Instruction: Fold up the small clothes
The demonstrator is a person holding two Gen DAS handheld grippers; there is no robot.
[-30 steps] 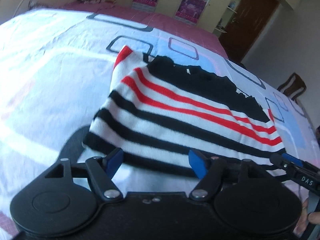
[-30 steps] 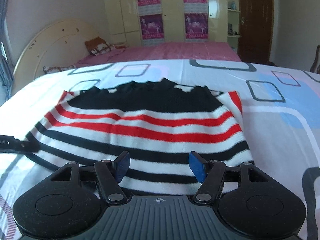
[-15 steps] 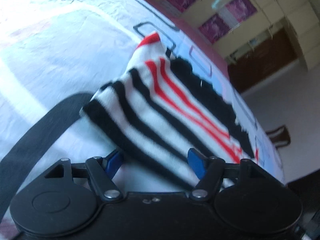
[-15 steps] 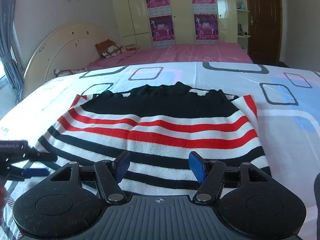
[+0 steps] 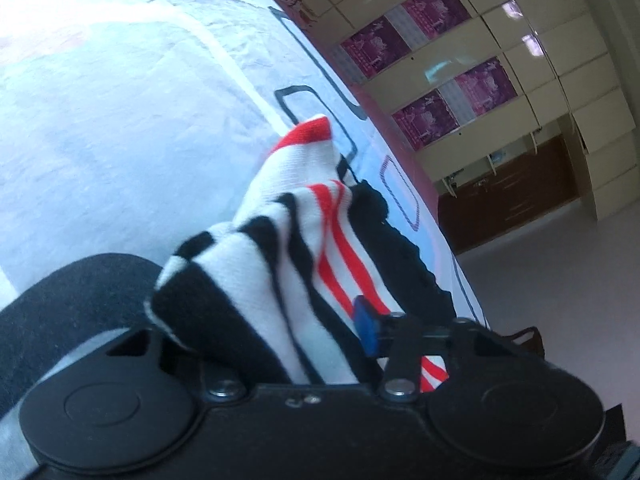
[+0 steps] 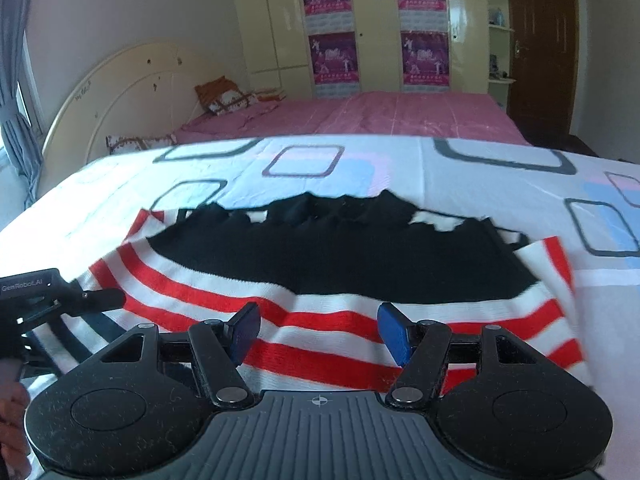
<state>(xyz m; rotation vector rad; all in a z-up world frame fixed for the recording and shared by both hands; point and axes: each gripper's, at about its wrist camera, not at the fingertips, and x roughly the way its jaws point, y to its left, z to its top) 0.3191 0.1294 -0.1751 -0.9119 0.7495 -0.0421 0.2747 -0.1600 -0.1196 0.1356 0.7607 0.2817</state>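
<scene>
The sweater [image 6: 328, 280], a soft knit with black, white and red stripes and a scalloped black top edge, lies on the bed [image 6: 500, 184], whose sheet is pale with rounded-square outlines. In the left wrist view its near corner is bunched into a thick fold over the left gripper [image 5: 280, 332]; one blue pad shows beside the cloth, the other finger is buried under it, so whether the fingers are clamped on the knit cannot be told. The right gripper [image 6: 320, 332] hovers over the sweater's red stripes, its blue-padded fingers [image 6: 394, 332] apart, with nothing between them.
</scene>
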